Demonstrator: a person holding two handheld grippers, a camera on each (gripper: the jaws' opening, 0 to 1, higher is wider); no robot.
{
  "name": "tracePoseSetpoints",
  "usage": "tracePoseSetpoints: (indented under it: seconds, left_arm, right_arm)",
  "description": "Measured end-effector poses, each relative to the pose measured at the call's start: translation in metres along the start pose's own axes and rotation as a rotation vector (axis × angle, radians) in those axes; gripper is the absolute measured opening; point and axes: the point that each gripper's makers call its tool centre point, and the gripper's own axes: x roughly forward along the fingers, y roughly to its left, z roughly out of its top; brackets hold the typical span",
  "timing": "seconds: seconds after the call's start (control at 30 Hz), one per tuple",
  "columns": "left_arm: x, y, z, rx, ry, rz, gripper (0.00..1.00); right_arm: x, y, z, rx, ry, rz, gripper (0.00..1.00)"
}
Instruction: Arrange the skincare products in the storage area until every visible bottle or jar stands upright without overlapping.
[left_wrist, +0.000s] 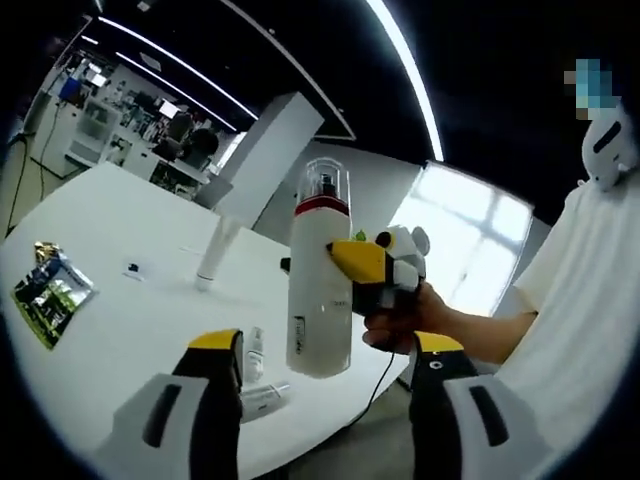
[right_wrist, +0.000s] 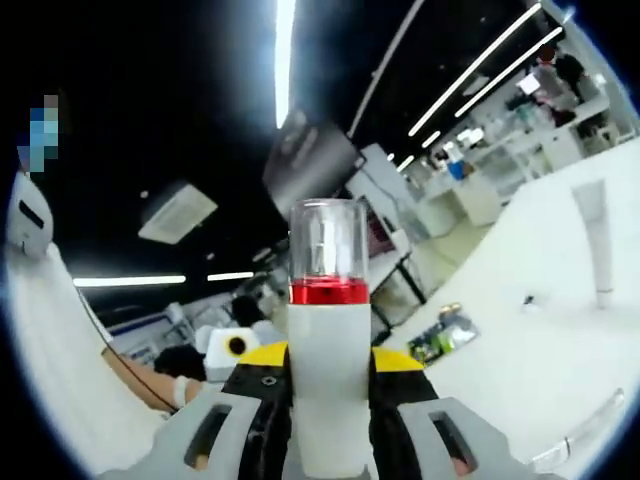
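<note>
A tall white bottle (left_wrist: 320, 290) with a red band and a clear cap is held upright in the air over the table's near edge. My right gripper (left_wrist: 385, 268) comes in from the right, shut on its middle. The bottle (right_wrist: 328, 340) rises straight up between the yellow-tipped jaws of the right gripper (right_wrist: 328, 362). My left gripper (left_wrist: 327, 345) stands open below the bottle, nothing between its jaws. A white tube (left_wrist: 215, 255) (right_wrist: 598, 240) stands upright on the white table (left_wrist: 130, 320). Two small white bottles (left_wrist: 258, 378) lie on their sides near the left jaw.
A shiny green sachet (left_wrist: 50, 290) (right_wrist: 443, 335) lies flat at the table's left. A small dark item (left_wrist: 133, 268) sits beside the tube. The person's hand (left_wrist: 400, 320) and white sleeve are at the right. A white pillar and desks stand beyond the table.
</note>
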Motion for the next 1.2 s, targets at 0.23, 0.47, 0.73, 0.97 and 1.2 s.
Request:
tracePoseSetpoints:
  seconds: [0.23, 0.47, 0.73, 0.97, 1.2]
  left_arm:
    - [0.001, -0.009, -0.004, -0.052, 0.023, -0.051, 0.54]
    - [0.0, -0.014, -0.003, -0.072, 0.02, -0.089, 0.4]
    - [0.003, -0.018, -0.014, -0.075, 0.083, -0.089, 0.32]
    - [0.002, -0.015, -0.019, 0.014, 0.113, -0.041, 0.31]
    - [-0.001, -0.005, -0.019, 0.064, 0.122, 0.024, 0.31]
  right_arm:
    - [0.016, 0.024, -0.021, 0.07, 0.057, 0.087, 0.23]
    - [0.019, 0.047, -0.034, 0.137, 0.118, 0.197, 0.23]
    - [0.019, 0.044, -0.043, 0.119, 0.158, 0.196, 0.24]
    - [0.019, 0.047, -0.048, 0.058, 0.178, 0.201, 0.25]
    - [0.027, 0.044, -0.048, 0.018, 0.182, 0.14, 0.27]
